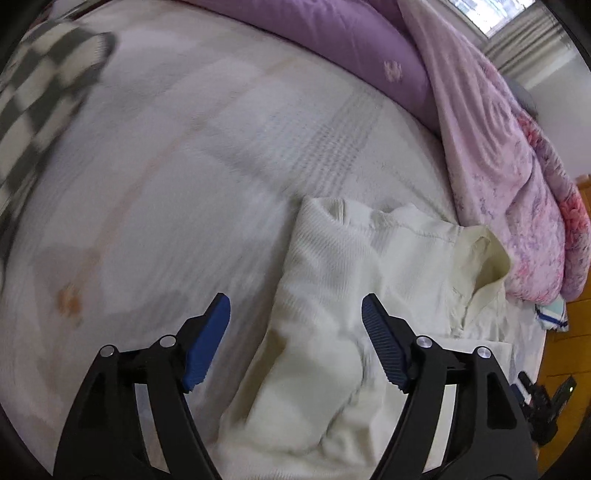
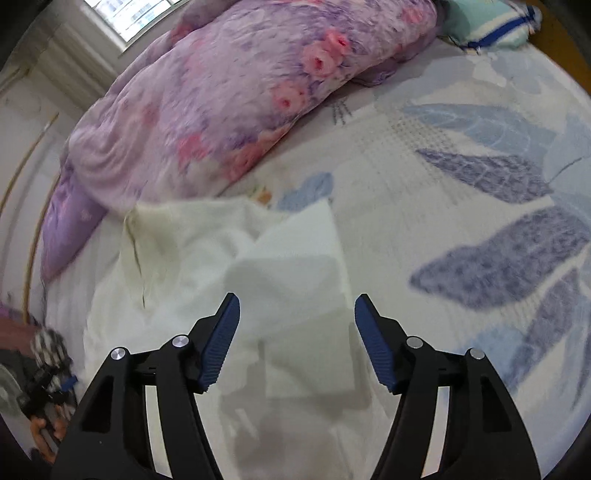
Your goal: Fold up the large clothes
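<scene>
A cream white knit garment (image 1: 332, 280) lies partly folded on the bed, its collar end toward the pink quilt. It also shows in the right wrist view (image 2: 280, 266), with a sleeve folded across it. My left gripper (image 1: 295, 314) is open and empty, hovering above the garment's left part. My right gripper (image 2: 297, 314) is open and empty above the garment's right edge. The other gripper and the hand holding it show at the lower left of the right wrist view (image 2: 48, 384).
A pink floral quilt (image 2: 229, 99) and a purple quilt (image 1: 332, 40) are piled along the far side of the bed. A grey-and-white checked cloth (image 1: 40, 99) lies at the far left. The leaf-print sheet (image 2: 480, 221) spreads to the right. A striped pillow (image 2: 491, 26) lies at the far right.
</scene>
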`<state>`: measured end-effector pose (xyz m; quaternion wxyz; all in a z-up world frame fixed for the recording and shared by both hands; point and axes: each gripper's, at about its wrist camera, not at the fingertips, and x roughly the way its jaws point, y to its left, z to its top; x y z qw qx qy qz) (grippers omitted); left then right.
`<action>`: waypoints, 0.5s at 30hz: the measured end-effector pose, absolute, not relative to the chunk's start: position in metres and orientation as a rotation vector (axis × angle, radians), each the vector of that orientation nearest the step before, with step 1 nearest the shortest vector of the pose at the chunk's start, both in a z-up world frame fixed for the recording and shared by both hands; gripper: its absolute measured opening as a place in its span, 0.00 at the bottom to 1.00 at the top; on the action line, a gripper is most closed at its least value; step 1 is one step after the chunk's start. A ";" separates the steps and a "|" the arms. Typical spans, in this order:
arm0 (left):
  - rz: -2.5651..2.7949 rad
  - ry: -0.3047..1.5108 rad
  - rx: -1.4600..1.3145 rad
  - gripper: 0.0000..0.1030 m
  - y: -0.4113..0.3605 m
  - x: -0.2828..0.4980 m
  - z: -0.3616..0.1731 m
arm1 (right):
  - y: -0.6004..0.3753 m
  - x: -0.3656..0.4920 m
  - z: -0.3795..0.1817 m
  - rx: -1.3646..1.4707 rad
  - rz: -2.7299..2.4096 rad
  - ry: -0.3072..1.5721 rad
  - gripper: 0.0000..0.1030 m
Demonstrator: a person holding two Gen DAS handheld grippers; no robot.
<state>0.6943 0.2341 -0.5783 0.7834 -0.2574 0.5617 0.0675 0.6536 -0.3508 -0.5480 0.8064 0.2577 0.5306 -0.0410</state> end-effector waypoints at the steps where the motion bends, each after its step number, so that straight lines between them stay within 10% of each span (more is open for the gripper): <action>1: 0.151 1.229 -0.537 0.73 0.233 0.706 -0.585 | -0.355 0.660 -0.556 0.591 -0.093 1.136 0.60; 10: 0.123 1.332 -0.475 0.72 0.227 0.748 -0.625 | -0.378 0.699 -0.608 0.826 -0.122 1.128 0.52; 12: 0.088 1.315 -0.444 0.17 0.223 0.751 -0.619 | -0.381 0.702 -0.609 0.894 -0.071 1.105 0.16; 15: 0.058 1.294 -0.382 0.07 0.214 0.756 -0.604 | -0.382 0.694 -0.587 0.877 -0.032 1.040 0.10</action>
